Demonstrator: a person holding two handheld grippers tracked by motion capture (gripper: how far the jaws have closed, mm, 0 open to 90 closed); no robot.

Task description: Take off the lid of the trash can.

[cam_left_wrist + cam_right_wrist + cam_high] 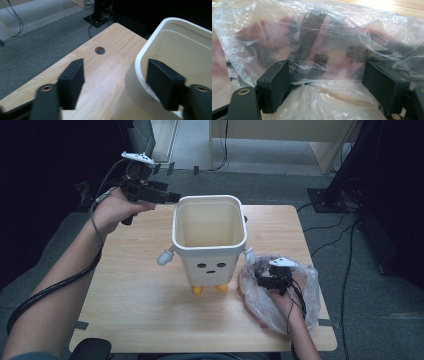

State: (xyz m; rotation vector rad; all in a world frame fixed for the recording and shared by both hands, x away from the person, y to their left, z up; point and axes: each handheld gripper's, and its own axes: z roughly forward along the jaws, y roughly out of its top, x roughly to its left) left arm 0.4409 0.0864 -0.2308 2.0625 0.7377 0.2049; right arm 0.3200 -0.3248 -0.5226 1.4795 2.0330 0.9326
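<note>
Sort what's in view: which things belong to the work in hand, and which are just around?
In the job:
- white bin, its rim between the open left claw jaws
- clear plastic bag, at the open right claw

Just around:
- wooden table
- floor cables
- black stand base

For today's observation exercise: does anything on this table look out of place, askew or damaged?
Nothing looks spilled or broken. The white bin stands upright and empty mid-table. The clear plastic bag lies crumpled by the table's right edge, with the right hand-held gripper pushed into it.
</note>
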